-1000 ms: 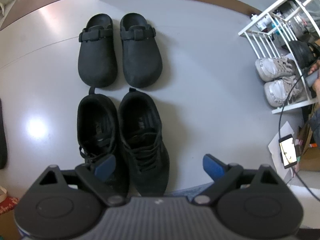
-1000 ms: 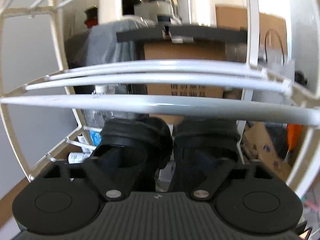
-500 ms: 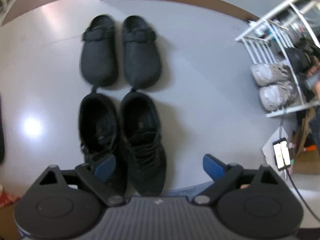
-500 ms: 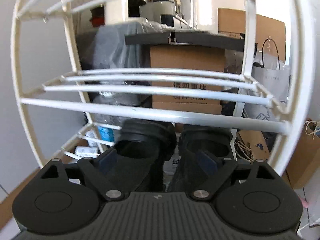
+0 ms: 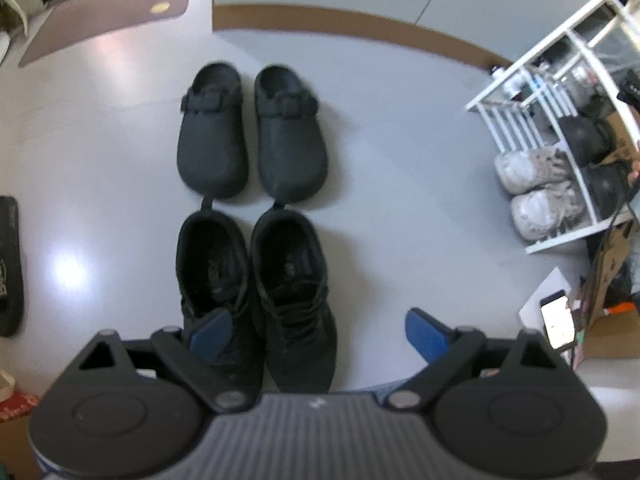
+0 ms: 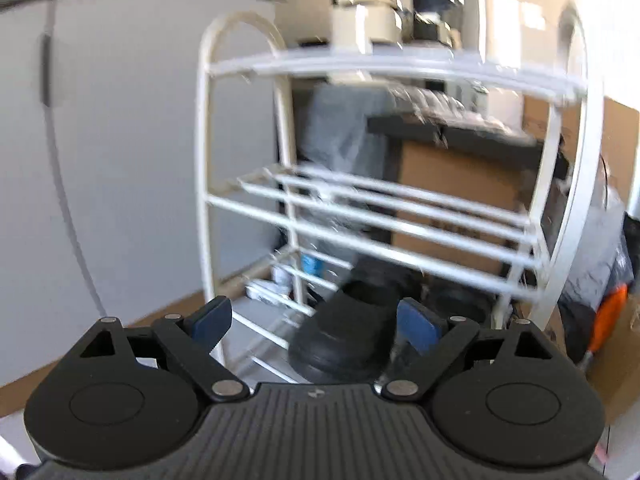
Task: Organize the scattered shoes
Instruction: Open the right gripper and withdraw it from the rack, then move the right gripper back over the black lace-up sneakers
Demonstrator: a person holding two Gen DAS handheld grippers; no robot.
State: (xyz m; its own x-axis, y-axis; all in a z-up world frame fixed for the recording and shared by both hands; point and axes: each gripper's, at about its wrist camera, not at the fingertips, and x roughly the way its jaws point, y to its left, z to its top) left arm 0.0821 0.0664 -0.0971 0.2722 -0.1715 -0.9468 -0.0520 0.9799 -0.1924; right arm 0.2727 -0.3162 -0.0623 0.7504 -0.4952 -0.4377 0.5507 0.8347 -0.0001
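Two black clogs (image 5: 252, 132) lie side by side on the grey floor, and right below them in the left wrist view a pair of black lace-up sneakers (image 5: 256, 292). My left gripper (image 5: 318, 334) hovers open above the sneakers' toes, holding nothing. At the right stands a white wire shoe rack (image 5: 560, 92) with two grey sneakers (image 5: 536, 184) on its low shelf. My right gripper (image 6: 316, 322) is open and empty in front of that rack (image 6: 400, 208); a pair of black shoes (image 6: 352, 336) rests on the lower shelf beyond its fingers.
A phone (image 5: 558, 322) lies on white paper at the right, beside cardboard boxes (image 5: 612, 276). A brown mat (image 5: 108, 20) and a brown baseboard (image 5: 360, 36) lie at the far side. A dark slipper (image 5: 10, 264) sits at the left edge. Behind the rack: boxes (image 6: 460, 184), bags.
My right gripper has pulled back and up from inside the rack, leaving the black shoes on the shelf; the whole rack now shows. The left gripper rose a little, so the floor shoes look smaller.
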